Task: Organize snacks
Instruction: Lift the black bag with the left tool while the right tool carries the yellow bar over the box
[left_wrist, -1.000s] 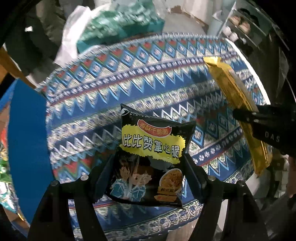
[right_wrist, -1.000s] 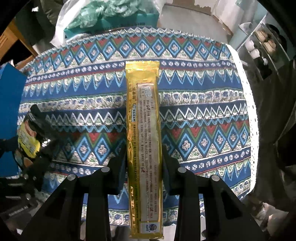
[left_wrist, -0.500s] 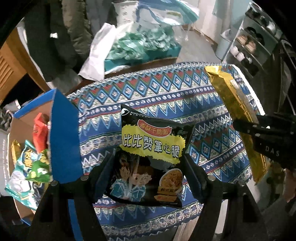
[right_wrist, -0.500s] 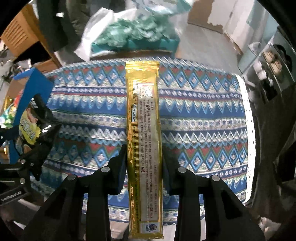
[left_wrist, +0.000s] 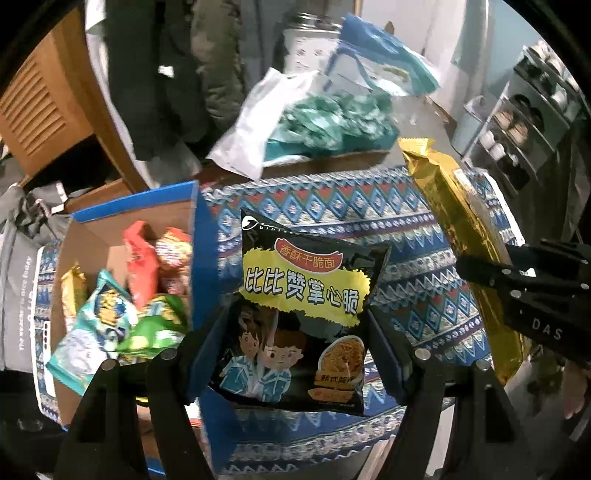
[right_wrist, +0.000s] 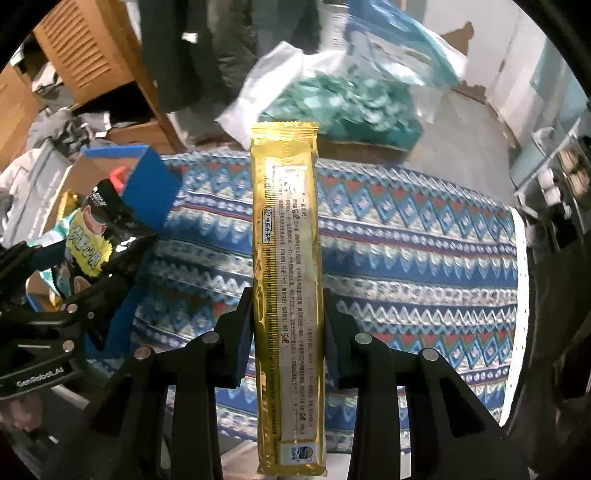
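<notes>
My left gripper (left_wrist: 299, 332) is shut on a black noodle snack bag (left_wrist: 306, 295) with yellow lettering, held up above the patterned tablecloth (left_wrist: 332, 206). It also shows at the left of the right wrist view (right_wrist: 92, 236). My right gripper (right_wrist: 286, 317) is shut on a long gold snack packet (right_wrist: 284, 240), held upright above the cloth; the packet also shows at the right of the left wrist view (left_wrist: 465, 229). A blue-edged cardboard box (left_wrist: 147, 210) with several snack bags (left_wrist: 122, 314) stands to the left of the black bag.
Beyond the table lie a box of green packets (left_wrist: 325, 122), a white bag (left_wrist: 255, 129), hanging dark clothes (left_wrist: 162, 74) and a wooden cabinet (left_wrist: 40, 107). A shelf rack (left_wrist: 535, 110) stands at the right. The table's right edge (right_wrist: 521, 258) has a white trim.
Both grippers have risen and drawn back with their snacks. The snack box has come into view at the left, and the room beyond the table shows more.
</notes>
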